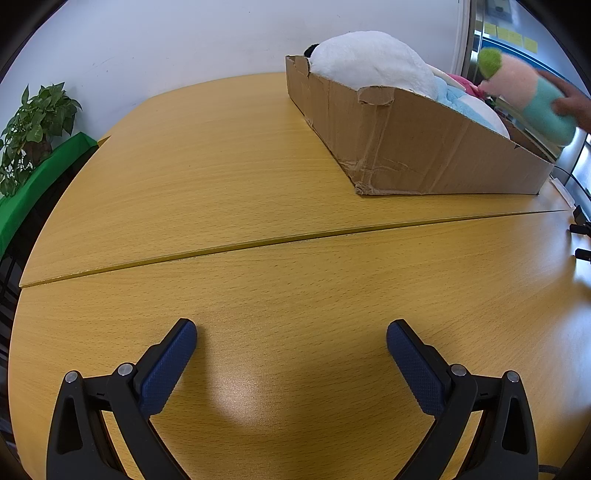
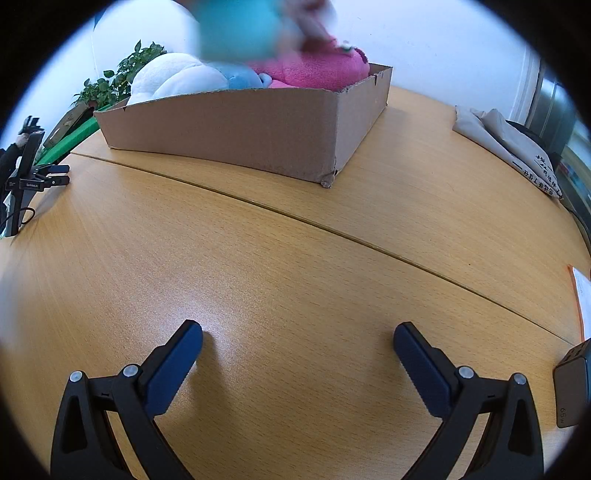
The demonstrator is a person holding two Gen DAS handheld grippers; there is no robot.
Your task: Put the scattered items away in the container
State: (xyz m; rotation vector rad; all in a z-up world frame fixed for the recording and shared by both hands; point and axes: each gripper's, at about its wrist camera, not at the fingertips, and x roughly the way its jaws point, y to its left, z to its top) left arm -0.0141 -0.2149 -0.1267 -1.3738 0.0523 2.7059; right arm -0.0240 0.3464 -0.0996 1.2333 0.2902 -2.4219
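Blue-padded left claw (image 1: 291, 341) and right claw (image 2: 297, 341) spread wide, empty, above table (image 1: 258, 192).

You're working in what looks like an office or meeting room. The surface (image 1: 236, 192) in front of you is a large curved one in light wood laminate, built from sections that meet at a seam (image 1: 295, 236), the sort of thing found in a conference space. Behind it stands a plain white wall (image 1: 166, 40). At your far left a leafy potted plant (image 1: 33, 125) sits on a green ledge (image 1: 44, 173). At the upper right of the left wrist view, yellow sticky notes (image 1: 511, 35) are stuck on a glass partition with a metal frame. A power adapter (image 2: 570, 387) marked 65W lies at the right edge.
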